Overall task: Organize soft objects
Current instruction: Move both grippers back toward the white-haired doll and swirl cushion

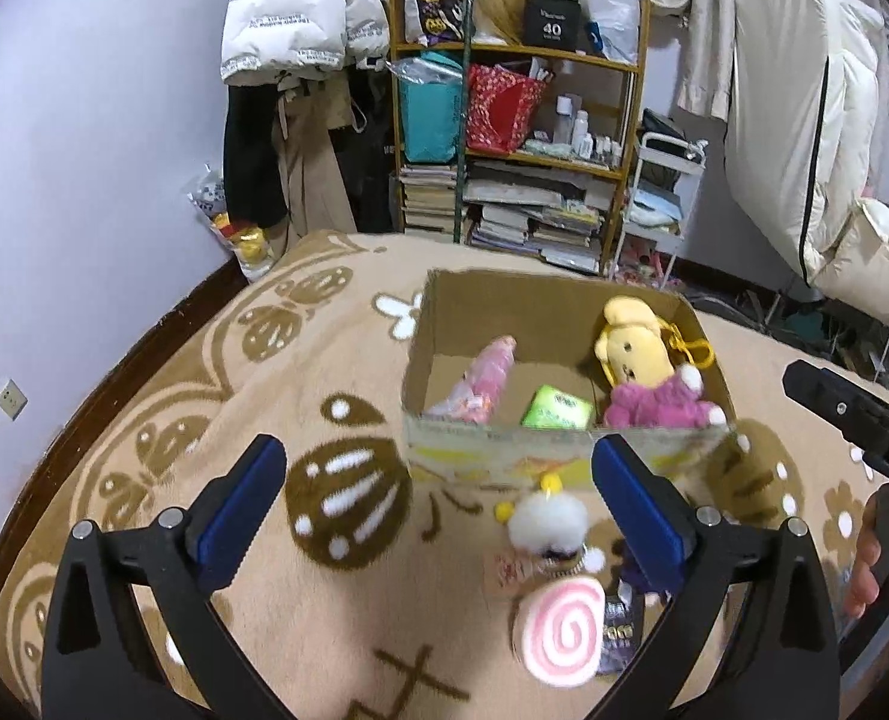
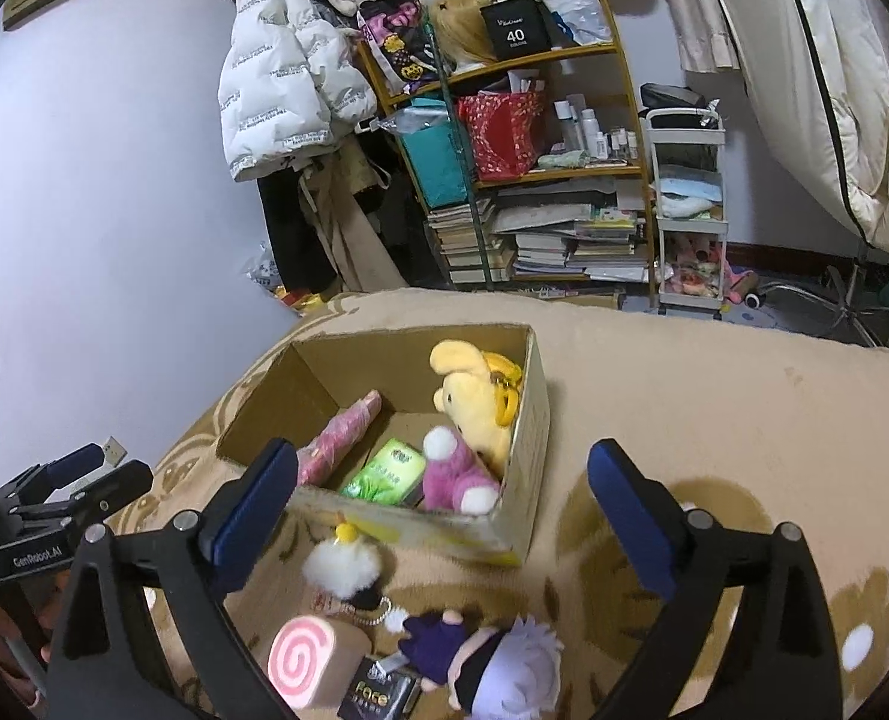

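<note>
A: Left wrist view shows one container in the middle, an open cardboard box [image 1: 444, 324] on the beige patterned blanket [image 1: 162, 372]. What is lying in it?

B: Four things. A pink wrapped roll [image 1: 485, 375] leans at its left wall, a green packet [image 1: 557, 408] lies on the floor of the box, and at the right a yellow plush [image 1: 627, 339] rests above a magenta plush [image 1: 660, 402]. The writing on the green packet is too small to read.

A: And the soft things outside the box?

B: In the lower centre of the frame, in front of the box, there are a white pompom charm [image 1: 547, 519], a pink swirl cushion [image 1: 564, 630], and in the right wrist view also a doll with white hair [image 2: 492, 660] in dark clothes.

A: How do the tongs stand?

B: The left gripper [image 1: 438, 510] has its blue pads wide apart and holds nothing. The right gripper [image 2: 441, 516] is the same, its jaws apart and empty.

A: Is any writing readable?

B: Yes. A black box [image 2: 513, 30] on the shelf [image 2: 624, 171] at the upper centre shows "40". The left tool's body at the left edge of the right wrist view reads "GenRobot.AI". A dark packet [image 2: 378, 693] beside the swirl cushion reads "Face".
</note>
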